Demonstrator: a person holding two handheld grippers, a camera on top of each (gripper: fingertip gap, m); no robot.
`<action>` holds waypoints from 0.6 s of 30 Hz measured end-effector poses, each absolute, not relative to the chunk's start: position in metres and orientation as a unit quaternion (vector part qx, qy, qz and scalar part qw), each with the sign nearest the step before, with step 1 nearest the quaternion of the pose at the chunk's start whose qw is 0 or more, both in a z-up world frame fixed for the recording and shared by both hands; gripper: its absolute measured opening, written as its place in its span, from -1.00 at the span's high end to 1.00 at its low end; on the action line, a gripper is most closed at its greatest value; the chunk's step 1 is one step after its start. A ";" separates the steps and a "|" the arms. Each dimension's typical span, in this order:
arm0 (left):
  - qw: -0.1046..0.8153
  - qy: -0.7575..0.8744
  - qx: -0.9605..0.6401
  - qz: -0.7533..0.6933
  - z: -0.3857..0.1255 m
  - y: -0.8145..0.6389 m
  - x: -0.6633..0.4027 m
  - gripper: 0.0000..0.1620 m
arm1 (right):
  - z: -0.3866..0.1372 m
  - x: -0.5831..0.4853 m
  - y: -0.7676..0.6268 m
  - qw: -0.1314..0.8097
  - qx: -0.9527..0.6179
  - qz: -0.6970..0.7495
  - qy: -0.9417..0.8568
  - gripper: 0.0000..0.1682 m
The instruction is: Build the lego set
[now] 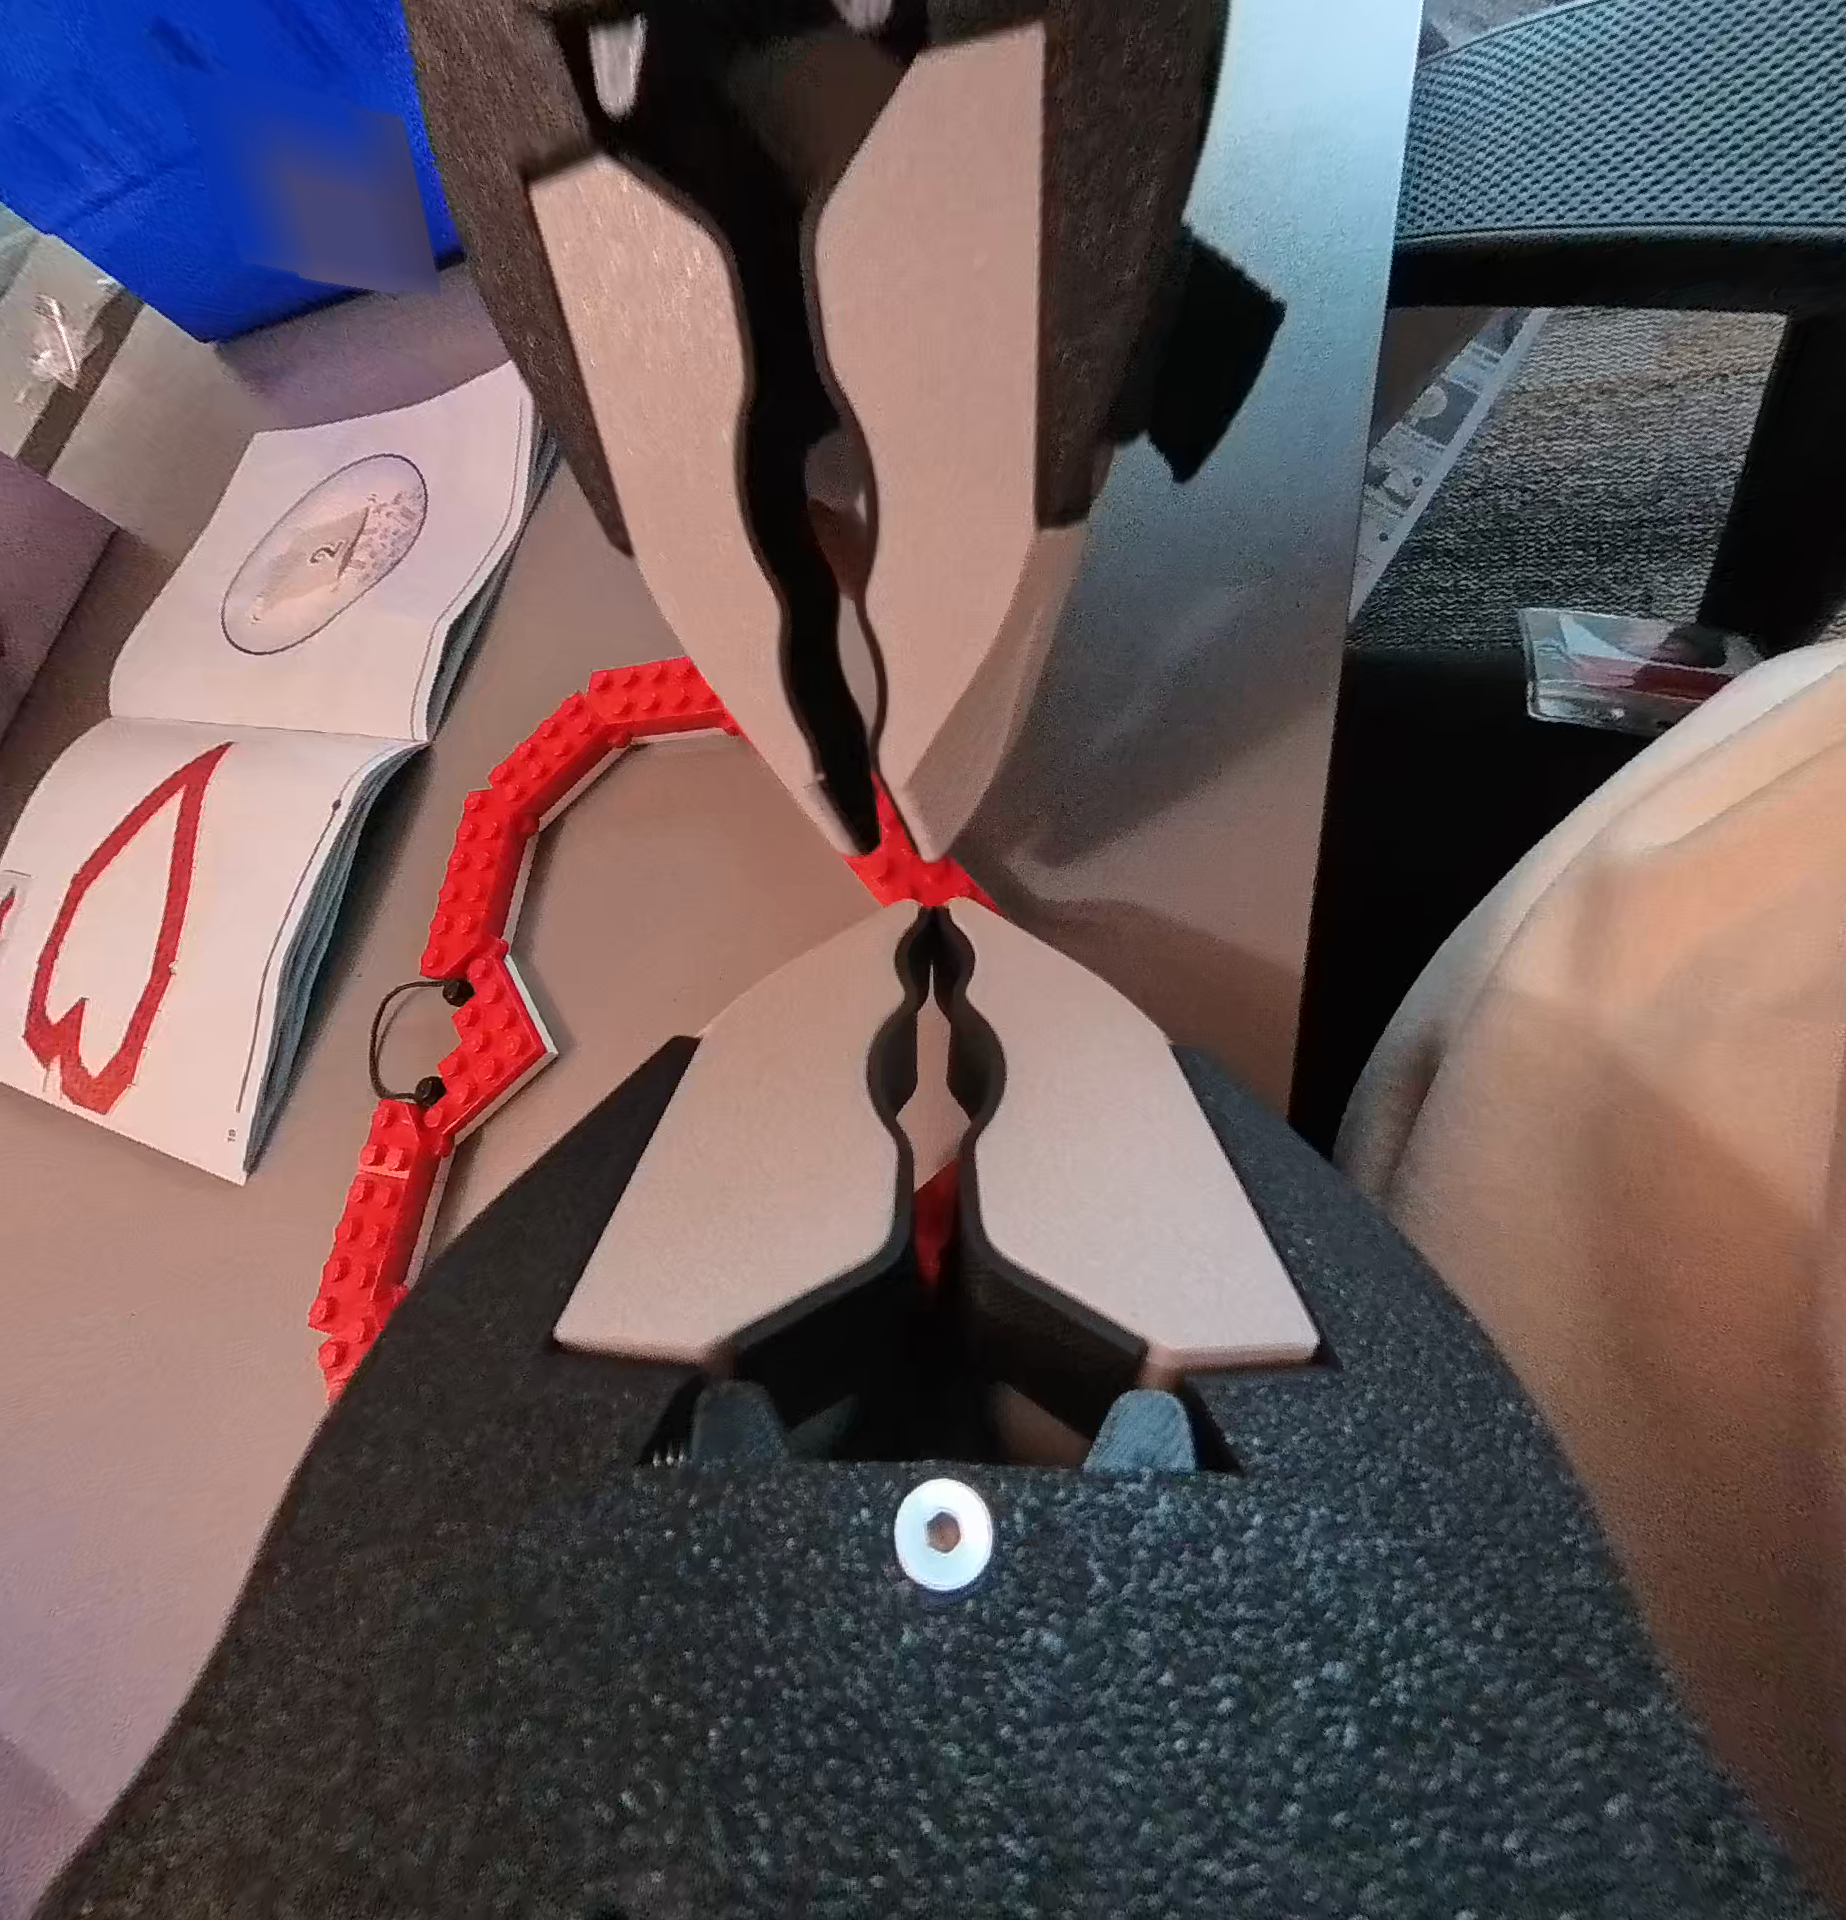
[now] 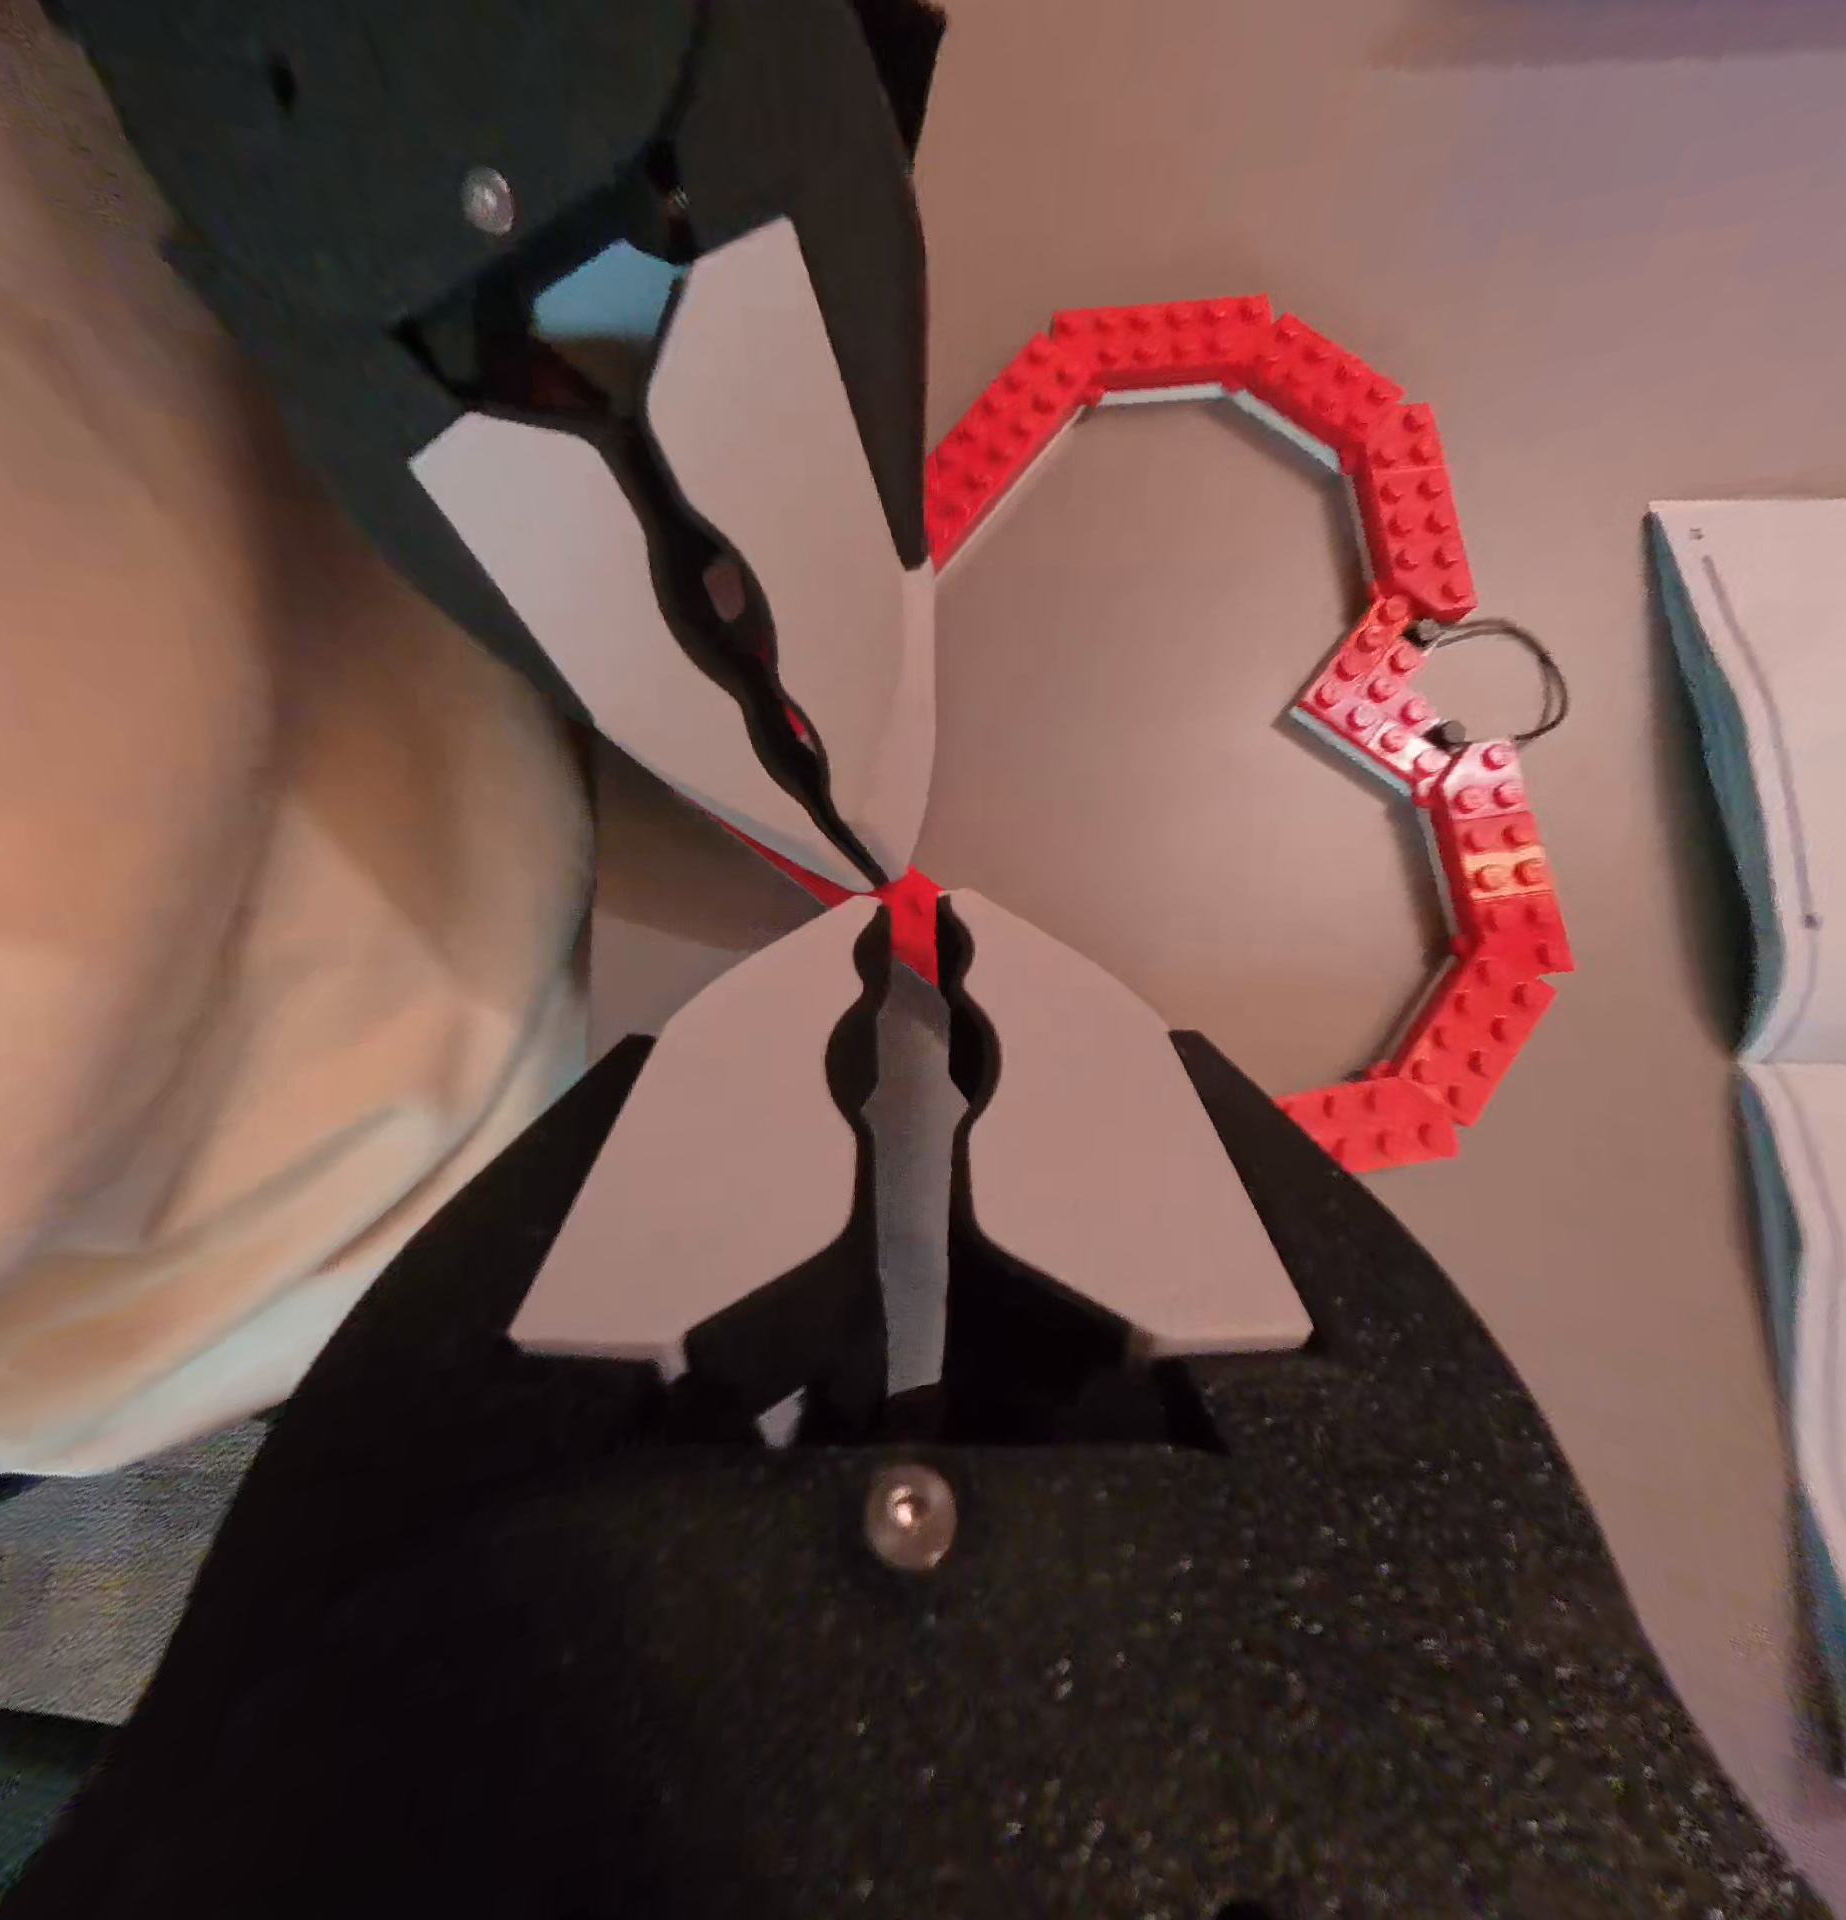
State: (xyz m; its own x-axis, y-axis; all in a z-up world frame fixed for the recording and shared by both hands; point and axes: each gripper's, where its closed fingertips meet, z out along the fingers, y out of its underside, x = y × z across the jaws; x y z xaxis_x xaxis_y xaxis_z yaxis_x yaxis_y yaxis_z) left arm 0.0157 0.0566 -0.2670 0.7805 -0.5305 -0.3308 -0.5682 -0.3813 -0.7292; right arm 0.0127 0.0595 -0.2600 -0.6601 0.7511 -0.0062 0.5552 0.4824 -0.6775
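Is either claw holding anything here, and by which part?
Both appear to. The left claw and right claw meet tip to tip, closed on the pointed bottom end of the red lego heart frame, which lies on the table.

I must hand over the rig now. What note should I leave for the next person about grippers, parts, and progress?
Left gripper: shut on the red heart frame's tip.
Right gripper: shut on the same tip, meeting the left nose to nose.
Red heart frame lies flat on the table; a black cord loop sits at its notch.
Instruction booklet lies open beside it.
Done: outline mostly assembled.
Left: the tip joint looks unfinished; the grippers hide it.
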 end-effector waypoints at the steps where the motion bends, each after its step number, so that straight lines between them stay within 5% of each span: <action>1: 0.448 0.334 -0.829 0.025 -0.267 0.057 0.016 1.00 | -0.265 0.013 0.060 0.139 -0.393 0.328 -0.848 0.91; 18: 0.475 0.297 -0.826 -0.065 -0.254 0.056 0.009 1.00 | -0.268 0.018 0.063 0.118 -0.462 0.284 -0.832 0.84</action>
State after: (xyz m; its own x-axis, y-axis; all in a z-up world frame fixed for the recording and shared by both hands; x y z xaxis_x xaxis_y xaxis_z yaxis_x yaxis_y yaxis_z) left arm 0.0093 0.0557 -0.2544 0.8150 -0.5526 -0.1744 -0.4289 -0.3728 -0.8228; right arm 0.0182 0.0632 -0.2675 -0.5453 0.8356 -0.0662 0.7020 0.4121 -0.5809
